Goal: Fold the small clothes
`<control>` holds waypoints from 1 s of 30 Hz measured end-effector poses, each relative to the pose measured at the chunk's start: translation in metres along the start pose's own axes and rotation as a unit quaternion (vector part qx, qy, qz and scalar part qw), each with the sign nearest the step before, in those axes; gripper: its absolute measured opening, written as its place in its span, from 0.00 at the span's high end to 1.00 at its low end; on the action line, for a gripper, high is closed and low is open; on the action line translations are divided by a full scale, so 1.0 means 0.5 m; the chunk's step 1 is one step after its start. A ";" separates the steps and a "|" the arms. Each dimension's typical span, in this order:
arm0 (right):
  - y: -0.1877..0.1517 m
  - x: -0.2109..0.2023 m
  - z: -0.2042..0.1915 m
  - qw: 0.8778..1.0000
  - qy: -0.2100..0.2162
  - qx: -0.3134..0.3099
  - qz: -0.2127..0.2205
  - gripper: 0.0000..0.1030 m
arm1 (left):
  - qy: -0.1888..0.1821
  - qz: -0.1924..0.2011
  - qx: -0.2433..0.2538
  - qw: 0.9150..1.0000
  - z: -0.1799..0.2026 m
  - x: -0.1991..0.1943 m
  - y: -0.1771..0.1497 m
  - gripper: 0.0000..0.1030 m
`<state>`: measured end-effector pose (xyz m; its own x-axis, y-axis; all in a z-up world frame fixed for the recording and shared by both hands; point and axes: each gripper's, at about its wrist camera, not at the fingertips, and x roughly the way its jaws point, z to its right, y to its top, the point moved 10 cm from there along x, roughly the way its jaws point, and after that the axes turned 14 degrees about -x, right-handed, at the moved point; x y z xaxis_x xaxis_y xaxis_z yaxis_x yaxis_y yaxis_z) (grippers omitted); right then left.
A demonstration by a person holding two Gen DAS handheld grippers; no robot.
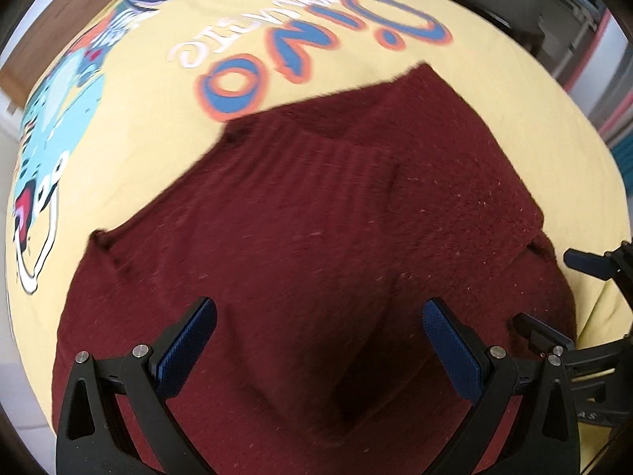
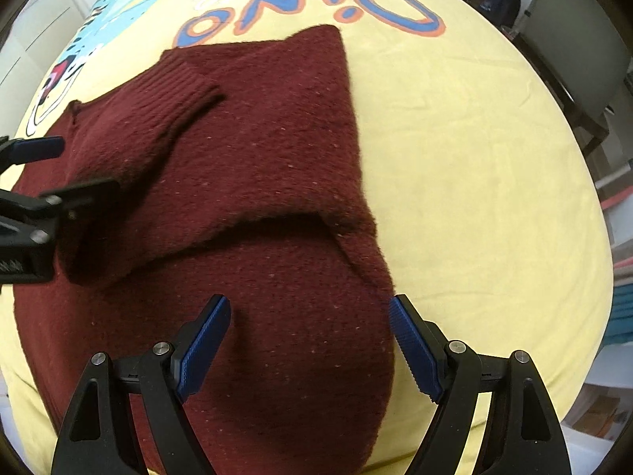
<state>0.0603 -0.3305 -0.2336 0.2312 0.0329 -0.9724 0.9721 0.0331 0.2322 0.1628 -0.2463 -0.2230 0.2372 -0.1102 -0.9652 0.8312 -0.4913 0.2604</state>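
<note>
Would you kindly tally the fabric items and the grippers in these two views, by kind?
Maroon knitted sweater: 1
Yellow printed cloth beneath it: 1
Grippers, jaws open and empty: 2 (left gripper, right gripper)
Total: 4

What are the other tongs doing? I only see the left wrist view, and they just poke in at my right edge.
Observer: The right tongs stand open and empty above the maroon sweater.
Operator: Over the middle of it?
Observer: No, at its right edge. One finger is over the knit and the other finger is right at the border with the yellow cloth.
Operator: How do my own tongs look from there?
Observer: The left tongs come in sideways at the picture's left, over the sweater's left side.
</note>
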 end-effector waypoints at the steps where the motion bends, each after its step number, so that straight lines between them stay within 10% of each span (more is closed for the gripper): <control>1: -0.004 0.003 0.004 1.000 0.001 0.002 -0.001 0.19 | 0.004 -0.007 0.004 1.000 0.005 0.013 0.000 0.01; 5: -0.012 0.011 0.012 1.000 0.006 0.012 -0.005 0.19 | 0.027 -0.023 0.013 0.999 0.000 0.062 0.006 0.18; 11: -0.026 0.017 0.035 0.999 0.008 0.030 -0.006 0.19 | 0.009 -0.010 -0.046 0.999 -0.073 0.050 0.023 0.85; 30: -0.053 -0.014 0.047 0.999 0.006 0.040 0.005 0.19 | -0.075 0.048 -0.300 0.950 -0.316 -0.056 -0.165 0.82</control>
<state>0.0339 -0.3550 -0.2335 0.2405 0.0451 -0.9696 0.9700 -0.0472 0.2384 0.1673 -0.0662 -0.2136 0.2900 -0.2742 -0.9169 0.9568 0.1027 0.2719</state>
